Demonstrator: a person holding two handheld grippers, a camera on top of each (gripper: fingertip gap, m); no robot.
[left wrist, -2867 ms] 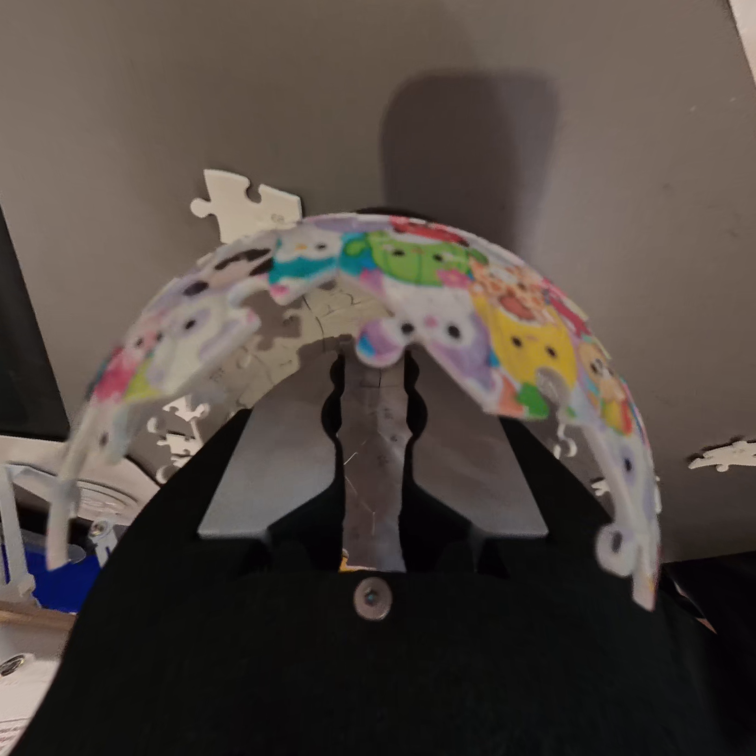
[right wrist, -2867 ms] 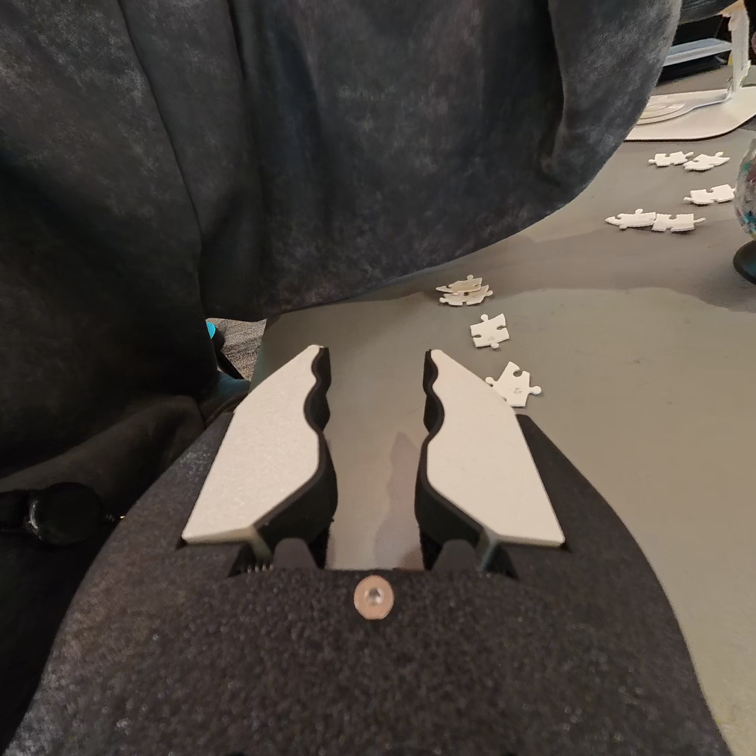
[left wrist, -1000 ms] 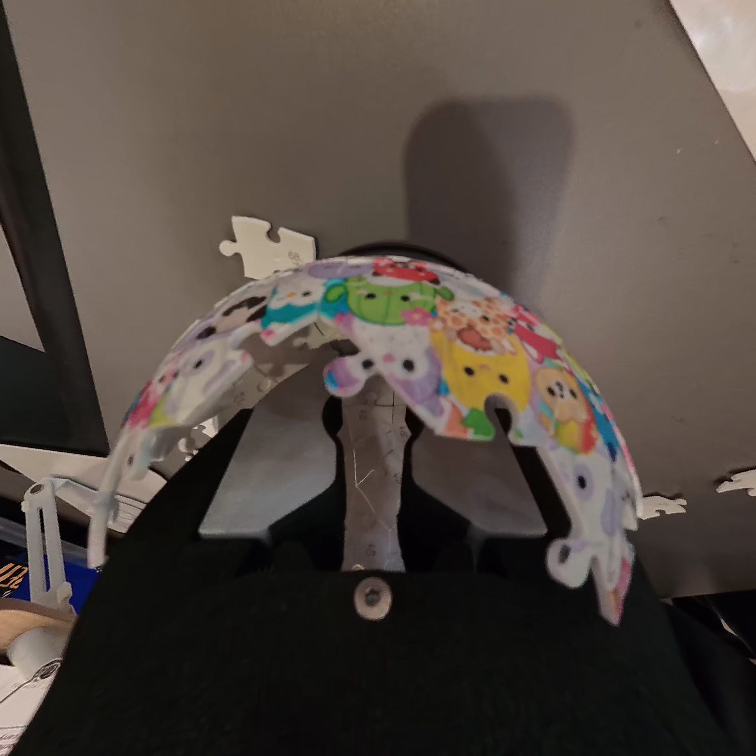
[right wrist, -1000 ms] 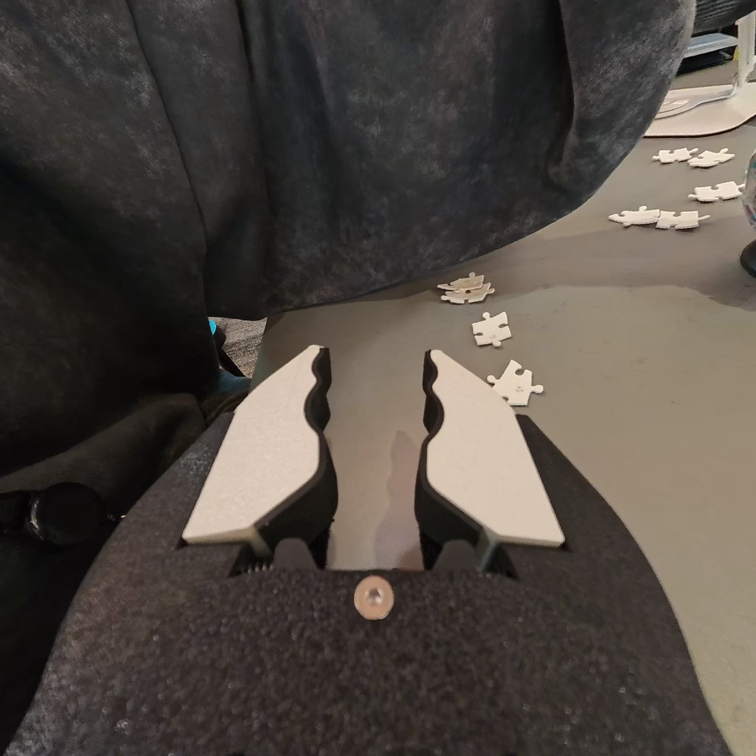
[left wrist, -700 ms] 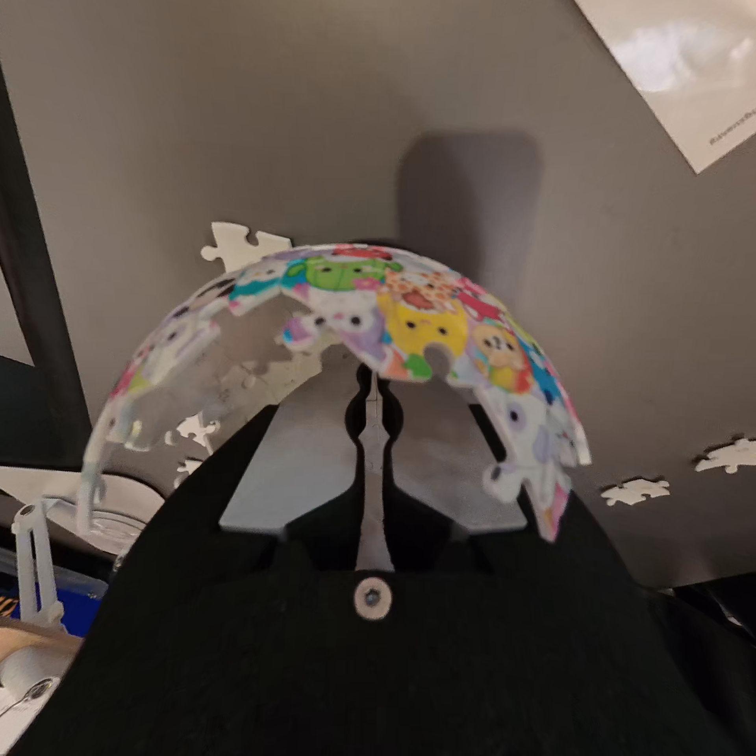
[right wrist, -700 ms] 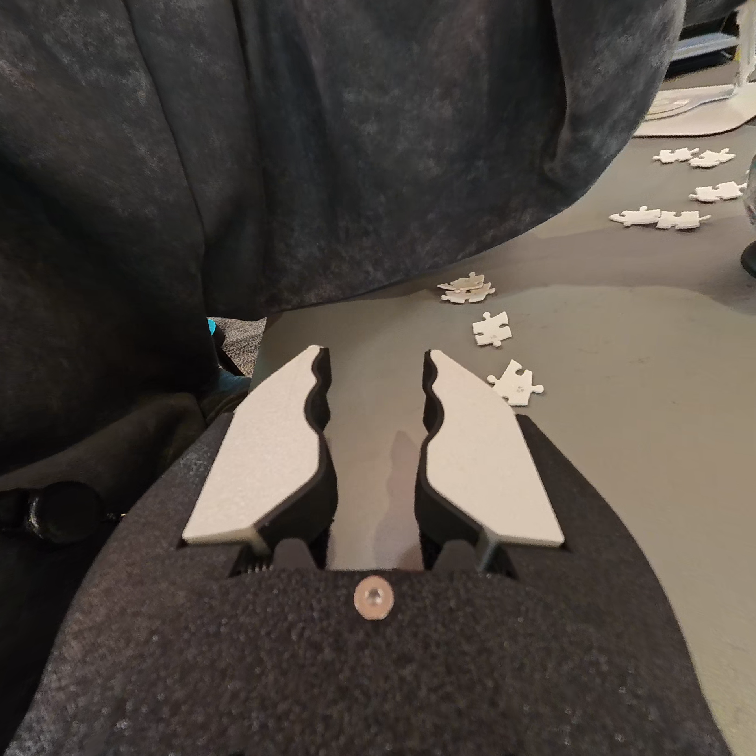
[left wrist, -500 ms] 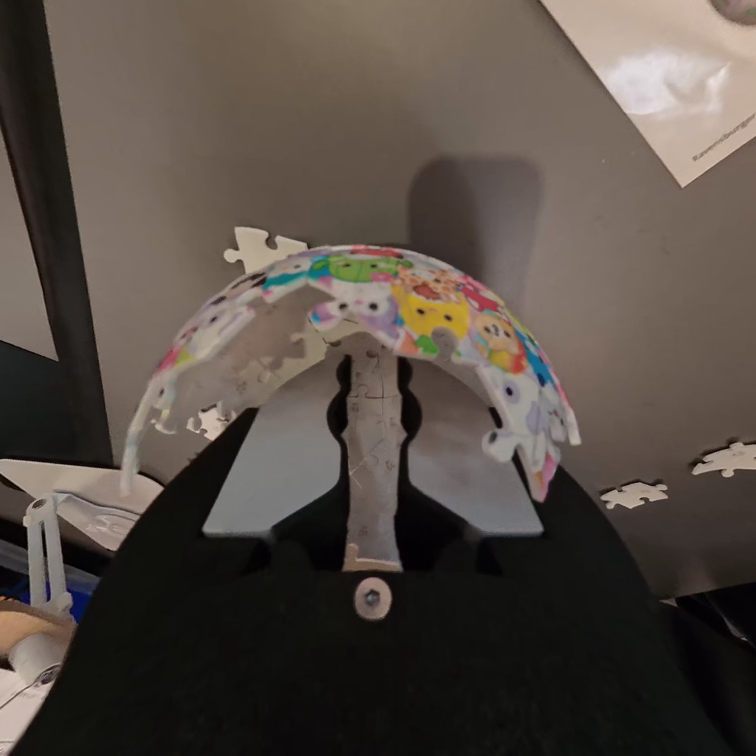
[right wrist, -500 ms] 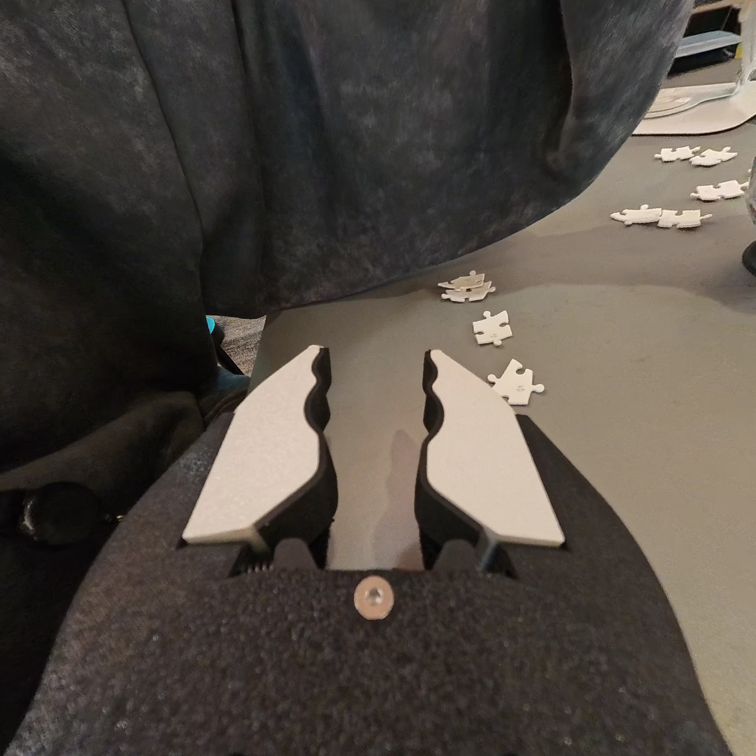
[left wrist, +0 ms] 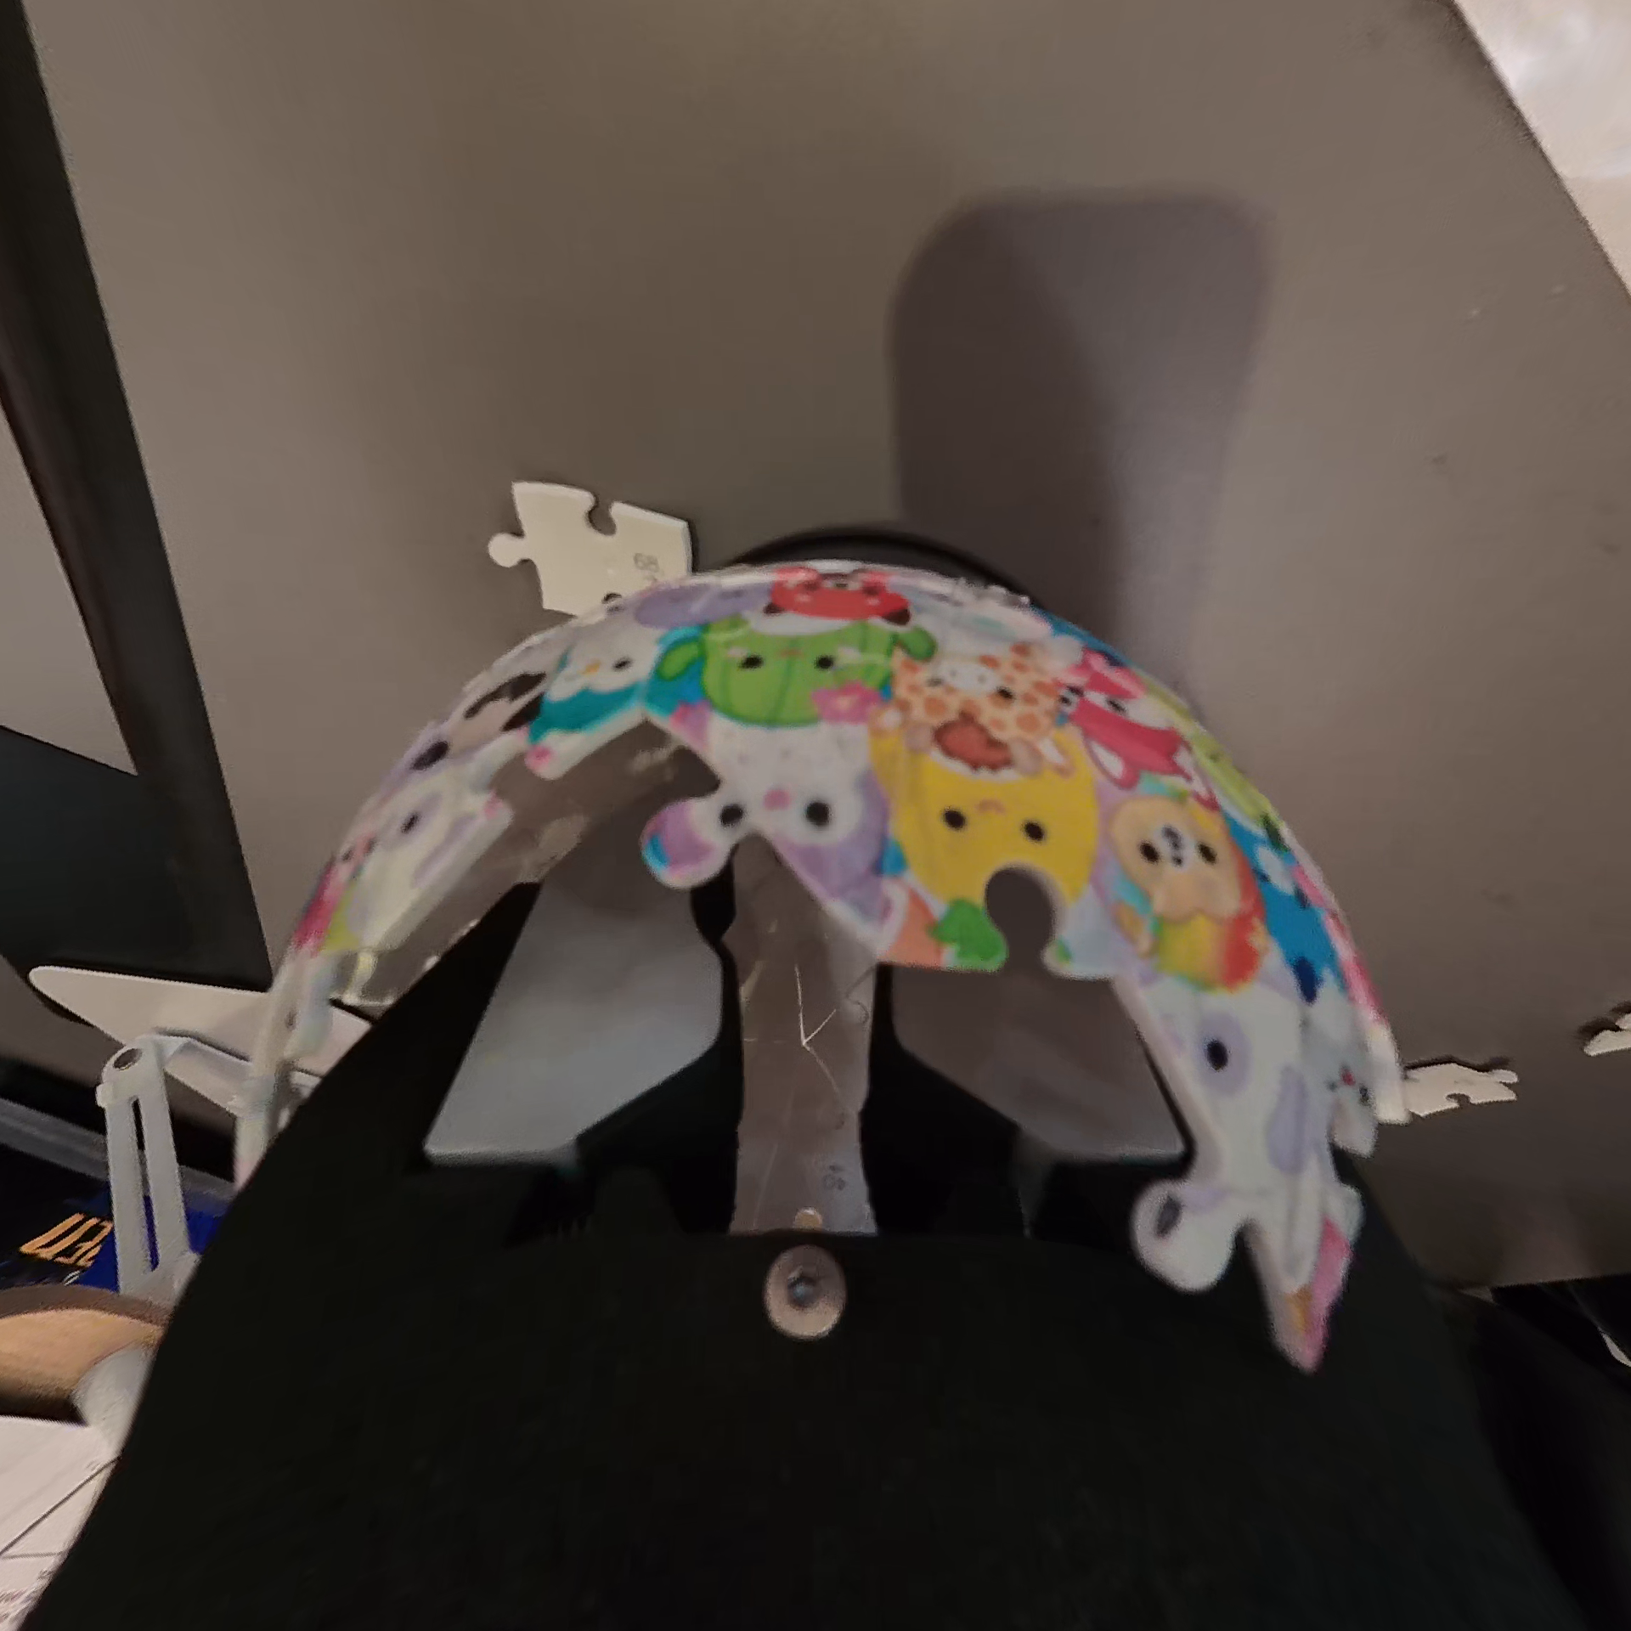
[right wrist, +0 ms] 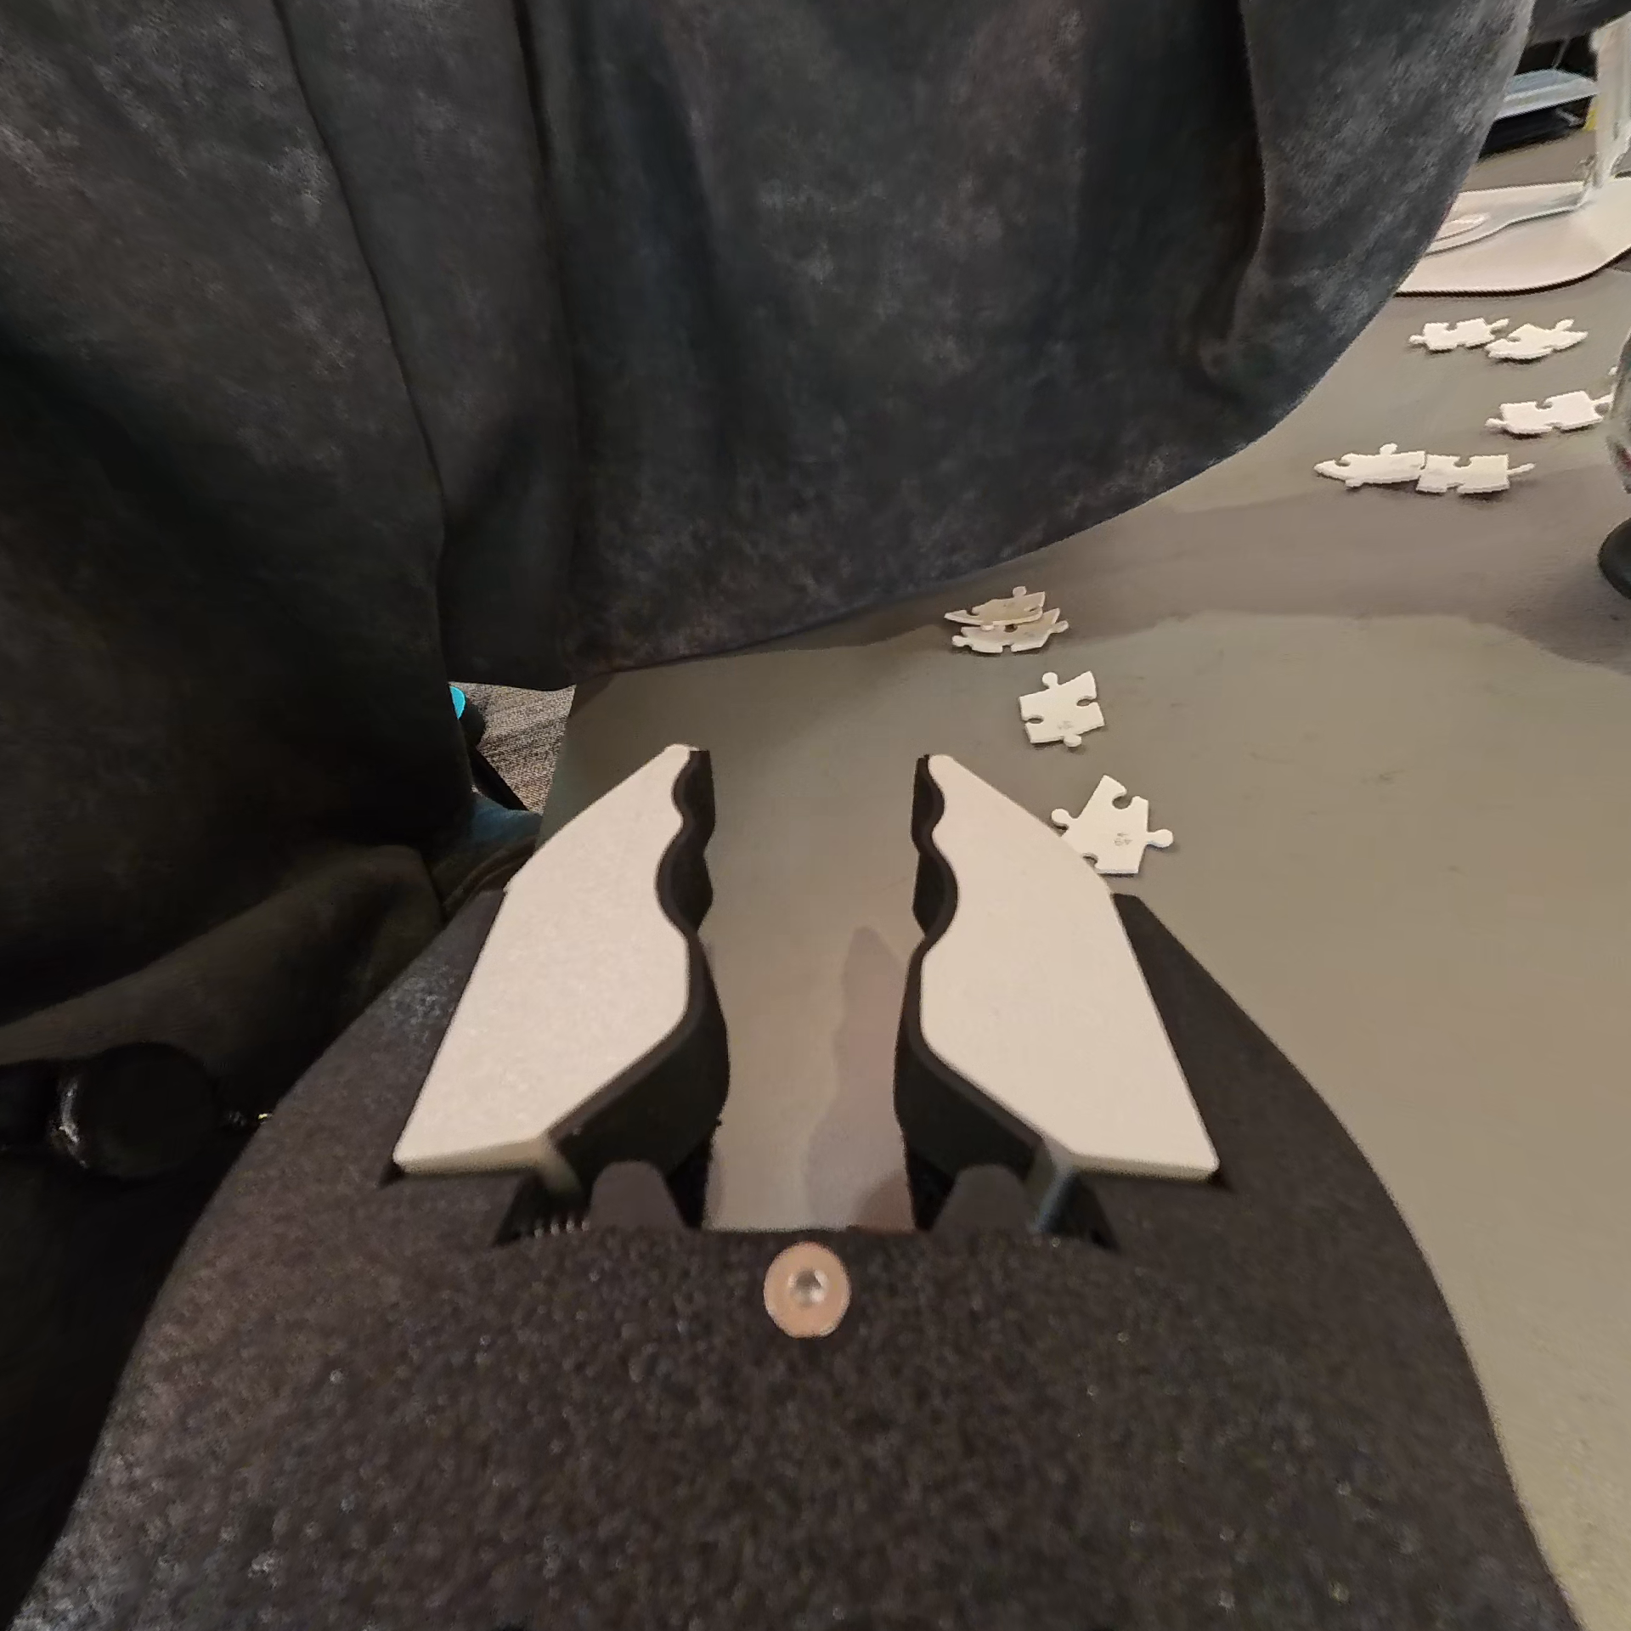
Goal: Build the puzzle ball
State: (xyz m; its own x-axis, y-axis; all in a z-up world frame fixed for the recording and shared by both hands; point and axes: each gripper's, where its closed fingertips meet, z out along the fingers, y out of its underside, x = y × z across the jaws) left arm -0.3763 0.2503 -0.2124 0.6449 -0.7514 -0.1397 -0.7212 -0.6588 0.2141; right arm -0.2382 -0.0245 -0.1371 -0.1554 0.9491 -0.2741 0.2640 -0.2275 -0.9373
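Colourful half-built puzzle ball [left wrist: 883, 750] is arching right over the left hand-held gripper [left wrist: 799, 891], its jaws standing narrowly apart inside; right hand-held gripper [right wrist: 807, 768] is sitting empty, jaws parted, above the grey surface [right wrist: 1324, 883].

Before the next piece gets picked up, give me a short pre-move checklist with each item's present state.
1. Right gripper empty and open: ok, only bare grey table shows between its fingers.
2. A loose piece within easy reach: ok, a white piece lies face down just beside the right gripper.
3. Left gripper has a firm hold on the partly built puzzle ball: cannot tell, the shell's coloured outside hides the fingertips.
4. Open slot facing the camera: ok, a notch shows on the shell's lower edge.
5. Which loose piece fits that notch: cannot tell, the pieces lie printed side down.
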